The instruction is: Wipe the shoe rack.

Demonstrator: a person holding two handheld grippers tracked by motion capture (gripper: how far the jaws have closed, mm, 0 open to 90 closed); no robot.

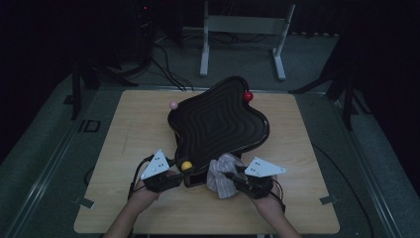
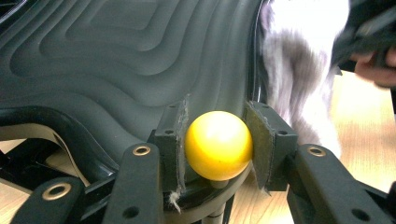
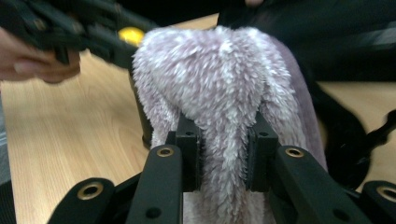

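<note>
High view, lower centre: steady yellow ball (image 1: 186, 166) in left tool (image 1: 174, 177), wipe tray (image 1: 218, 124) with cloth (image 1: 223, 173) clamped in right tool (image 1: 233, 178).

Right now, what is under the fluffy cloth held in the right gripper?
The cloth, pinched in the right gripper, drapes over the near rim of the black tray and onto the table. The rim and tabletop beneath it are covered.

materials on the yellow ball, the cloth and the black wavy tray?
Yellow ball: looks like hard plastic, smooth with a soft sheen. Cloth: fluffy microfibre or fleece, pale lilac, visible pile. Black tray: likely moulded plastic, satin finish, stepped contour ridges; can't rule out lacquered wood.
</note>
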